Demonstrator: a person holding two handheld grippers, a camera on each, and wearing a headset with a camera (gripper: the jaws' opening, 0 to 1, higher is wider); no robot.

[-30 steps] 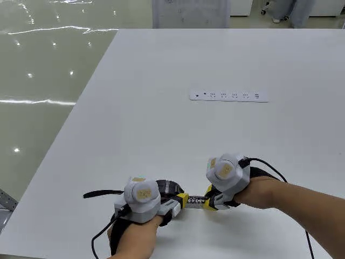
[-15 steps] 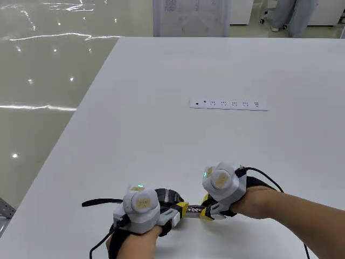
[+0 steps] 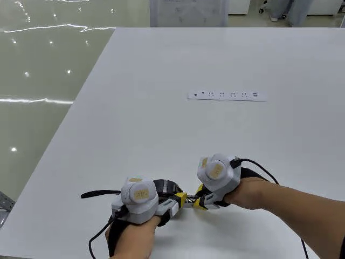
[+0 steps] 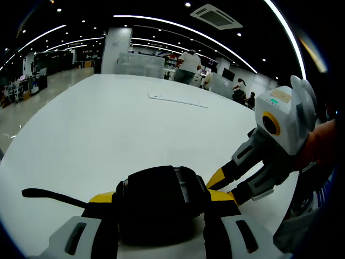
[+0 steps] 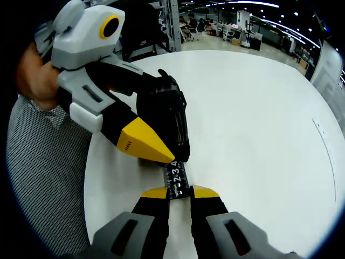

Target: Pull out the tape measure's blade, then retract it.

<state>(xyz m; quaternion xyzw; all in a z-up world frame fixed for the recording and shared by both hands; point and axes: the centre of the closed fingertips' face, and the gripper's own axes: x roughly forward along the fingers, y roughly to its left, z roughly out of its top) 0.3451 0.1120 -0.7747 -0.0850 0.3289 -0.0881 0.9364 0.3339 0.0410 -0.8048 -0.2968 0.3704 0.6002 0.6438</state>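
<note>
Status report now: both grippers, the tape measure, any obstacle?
Left gripper shut on tape measure case. Right gripper shut on blade, short length out. Power strip far back on table, not in the way.

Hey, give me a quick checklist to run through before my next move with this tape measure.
1. Left tool shut on the tape measure: ok.
2. Right tool shut on the blade: ok, pinched at the printed numbers.
3. Blade straight between tape measure and right tool: ok, a short stretch is out.
4. Strap clear of the blade: ok, it lies on the table on the tape measure's other side.
5. Power strip out of the way: ok, far across the table.
6. Lock off: cannot tell.
</note>
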